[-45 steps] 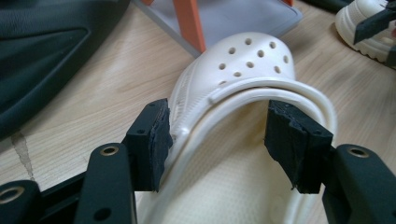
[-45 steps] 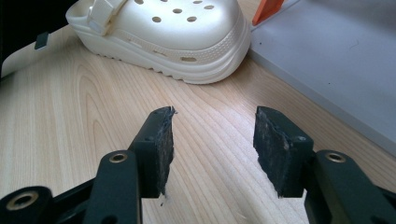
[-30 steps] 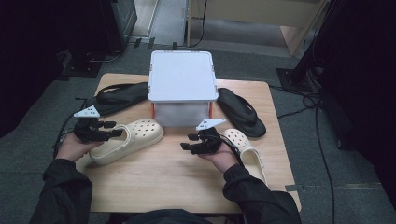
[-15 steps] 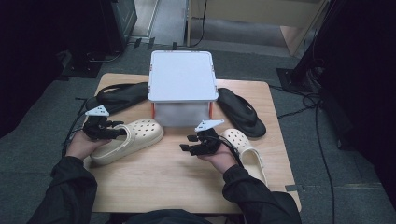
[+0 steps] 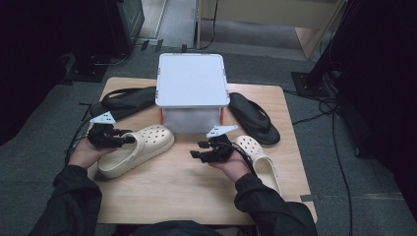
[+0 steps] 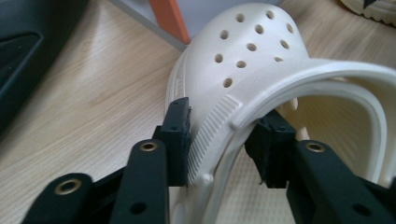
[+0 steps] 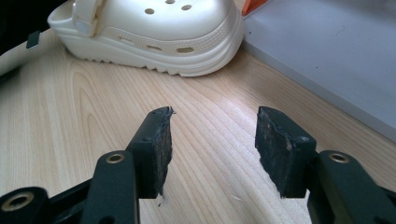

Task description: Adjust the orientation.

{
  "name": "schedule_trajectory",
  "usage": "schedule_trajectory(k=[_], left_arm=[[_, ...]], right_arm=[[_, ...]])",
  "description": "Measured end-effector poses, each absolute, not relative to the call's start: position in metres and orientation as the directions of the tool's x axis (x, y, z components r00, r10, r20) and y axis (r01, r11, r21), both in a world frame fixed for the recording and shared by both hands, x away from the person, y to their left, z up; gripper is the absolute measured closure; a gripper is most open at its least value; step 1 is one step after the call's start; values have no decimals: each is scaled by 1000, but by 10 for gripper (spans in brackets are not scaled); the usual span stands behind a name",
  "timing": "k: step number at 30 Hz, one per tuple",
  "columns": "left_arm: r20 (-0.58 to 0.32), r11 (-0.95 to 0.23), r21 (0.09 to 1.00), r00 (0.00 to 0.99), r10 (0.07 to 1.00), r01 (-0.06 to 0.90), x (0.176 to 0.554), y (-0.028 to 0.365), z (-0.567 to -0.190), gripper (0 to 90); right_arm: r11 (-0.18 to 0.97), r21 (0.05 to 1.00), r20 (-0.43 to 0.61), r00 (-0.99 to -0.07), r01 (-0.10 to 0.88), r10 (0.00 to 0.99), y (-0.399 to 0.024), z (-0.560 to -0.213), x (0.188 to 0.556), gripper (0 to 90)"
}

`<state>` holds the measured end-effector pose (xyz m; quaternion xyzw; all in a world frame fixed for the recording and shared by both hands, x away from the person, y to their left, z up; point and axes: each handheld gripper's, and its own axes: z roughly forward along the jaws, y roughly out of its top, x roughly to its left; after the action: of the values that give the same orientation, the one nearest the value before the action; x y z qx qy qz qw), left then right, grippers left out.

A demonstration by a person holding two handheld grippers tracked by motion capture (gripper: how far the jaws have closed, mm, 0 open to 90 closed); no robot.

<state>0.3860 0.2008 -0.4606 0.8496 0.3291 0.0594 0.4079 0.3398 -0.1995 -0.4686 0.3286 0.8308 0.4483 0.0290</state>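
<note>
A cream perforated clog [image 5: 142, 147] lies on the wooden table [image 5: 182, 187] at the left, toe toward the white box [image 5: 192, 86]. My left gripper [image 5: 125, 139] is at its heel end. In the left gripper view the jaws have just been closing on the clog's side wall [image 6: 219, 121], with one pad outside and one inside, both against it. A second cream clog [image 5: 255, 152] lies at the right, under the person's right wrist. My right gripper [image 5: 196, 150] hovers open over bare wood, pointing left at the first clog [image 7: 154, 32], with nothing between its pads [image 7: 212, 149].
The lidded white box with orange latches stands at the table's back centre, and its wall [image 7: 327, 46] is close on my right gripper's right. A black flip-flop [image 5: 125, 101] lies left of the box and another [image 5: 253, 118] right of it. Cables trail over the floor.
My left gripper has slid right onto the clog's heel end and its jaws have narrowed around the side wall. The right hand has stayed put.
</note>
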Motion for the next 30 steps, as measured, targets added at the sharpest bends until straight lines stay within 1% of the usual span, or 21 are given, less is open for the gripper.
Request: schedule_trajectory(k=[6,9,12,16,21,26,30], left_arm=[[-168,-463,733,793,586,498,383,196,-458,698],[-172,-466,733,798,578,496,382,194,-457,708],[-153,-484,732,808,569,480,380,188,-456,709],[-172,-488,727,816,551,483,375,182,-455,733],[-163,-507,720,826,540,474,371,173,-454,734],[-196,-512,722,846,495,467,367,161,-454,741],[-172,-548,717,871,460,431,361,148,-453,697]], right_arm=[[376,763,252,-778,526,575,-199,-469,339,466],[376,763,255,-779,527,574,-199,-469,339,466],[376,763,256,-779,526,572,-199,-469,339,466],[375,764,257,-782,524,568,-198,-468,337,466],[378,766,257,-787,520,561,-196,-469,336,467],[380,764,261,-789,521,556,-195,-469,335,466],[380,767,259,-792,517,553,-194,-469,334,467]])
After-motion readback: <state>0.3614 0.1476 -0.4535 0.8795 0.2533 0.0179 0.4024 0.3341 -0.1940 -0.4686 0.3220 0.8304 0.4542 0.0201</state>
